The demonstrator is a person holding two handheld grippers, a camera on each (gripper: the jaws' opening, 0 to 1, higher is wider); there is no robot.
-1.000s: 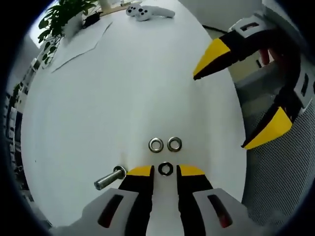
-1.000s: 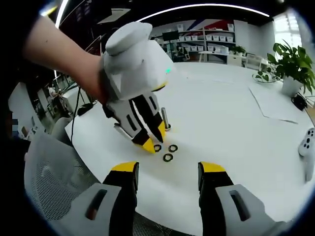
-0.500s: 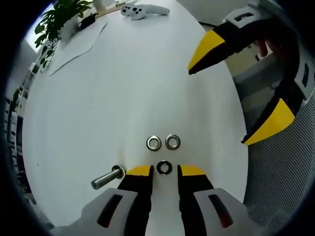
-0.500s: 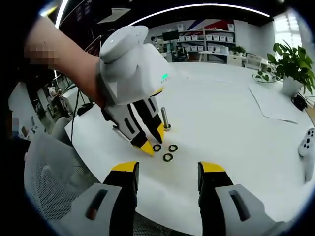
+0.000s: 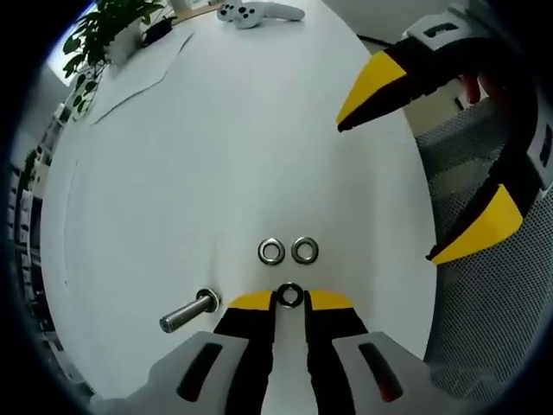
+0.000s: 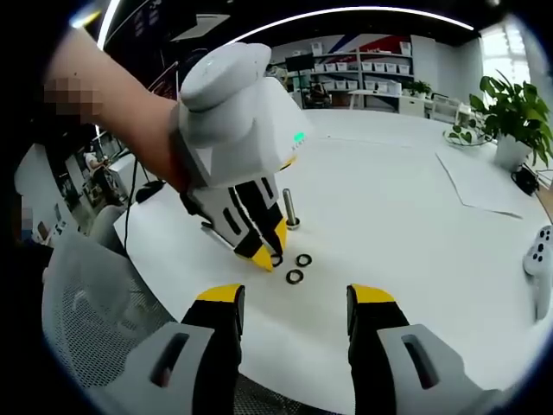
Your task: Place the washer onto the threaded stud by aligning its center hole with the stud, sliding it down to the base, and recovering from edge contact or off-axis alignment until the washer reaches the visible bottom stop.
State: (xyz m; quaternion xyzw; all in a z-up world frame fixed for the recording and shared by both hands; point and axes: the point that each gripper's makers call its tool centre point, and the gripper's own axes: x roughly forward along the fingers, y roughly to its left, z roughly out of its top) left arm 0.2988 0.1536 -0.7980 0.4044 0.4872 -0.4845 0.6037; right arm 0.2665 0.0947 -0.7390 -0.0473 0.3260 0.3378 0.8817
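Note:
Three steel washers lie flat on the white table (image 5: 216, 156). The nearest washer (image 5: 289, 296) sits between the yellow tips of my left gripper (image 5: 290, 301), whose jaws touch it on both sides. In the right gripper view those tips (image 6: 269, 256) rest on the table and partly cover that washer. Two more washers (image 5: 271, 252) (image 5: 304, 251) lie just beyond it. The threaded stud (image 5: 192, 312) (image 6: 289, 209) stands upright on its base left of the tips. My right gripper (image 6: 296, 301) hovers open over the table's near edge, holding nothing, and its spread yellow tips (image 5: 371, 86) appear in the left gripper view.
A white game controller (image 5: 259, 12) (image 6: 540, 255), a potted plant (image 5: 112, 26) (image 6: 510, 112) and a sheet of paper (image 5: 138, 78) (image 6: 484, 181) lie across the far table. A mesh chair (image 5: 492, 320) (image 6: 95, 303) stands by the table edge. A person's arm (image 6: 112, 104) holds the left gripper.
My left gripper's jaws have narrowed until both tips meet the nearest washer. The right gripper has stayed open and nearly still.

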